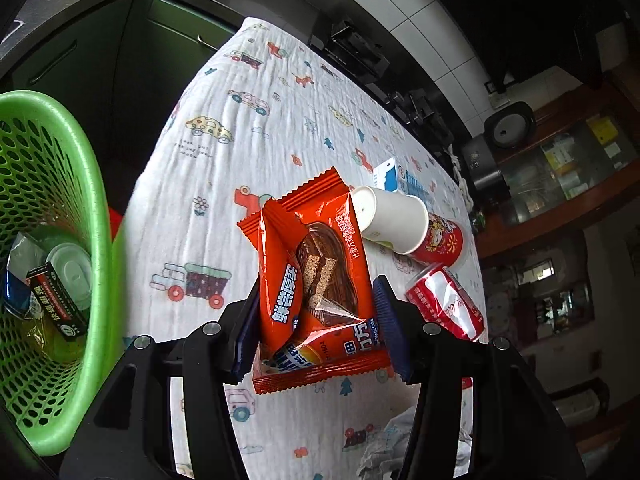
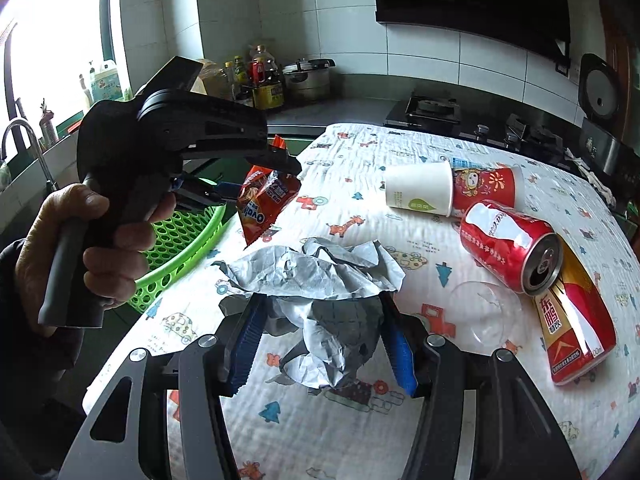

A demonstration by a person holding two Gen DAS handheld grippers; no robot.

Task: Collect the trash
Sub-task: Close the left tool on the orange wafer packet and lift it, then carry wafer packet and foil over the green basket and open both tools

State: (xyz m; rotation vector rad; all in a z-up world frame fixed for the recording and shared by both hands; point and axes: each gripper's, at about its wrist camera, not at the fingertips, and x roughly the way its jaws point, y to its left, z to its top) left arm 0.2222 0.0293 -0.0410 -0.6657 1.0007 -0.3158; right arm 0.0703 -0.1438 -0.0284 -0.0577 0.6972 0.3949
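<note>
My left gripper point(image 1: 316, 332) is shut on an orange snack wrapper point(image 1: 316, 272) and holds it above the table, just right of the green mesh basket point(image 1: 60, 184). The same wrapper point(image 2: 266, 202) and left gripper point(image 2: 224, 196) show in the right wrist view, beside the basket point(image 2: 180, 248). My right gripper point(image 2: 320, 344) is shut on a crumpled grey paper point(image 2: 316, 280) at the table's near side. On the cloth lie a white paper cup point(image 2: 420, 192), a red paper cup point(image 2: 488, 188), a red soda can point(image 2: 508, 244) and a red carton point(image 2: 572, 332).
The table has a white cloth printed with cars point(image 1: 248, 152). The basket holds a black box point(image 1: 56, 304) and a clear lid. A clear plastic lid point(image 2: 484, 312) lies by the can. A stove point(image 2: 432, 108), a pot point(image 2: 308, 76) and bottles stand behind.
</note>
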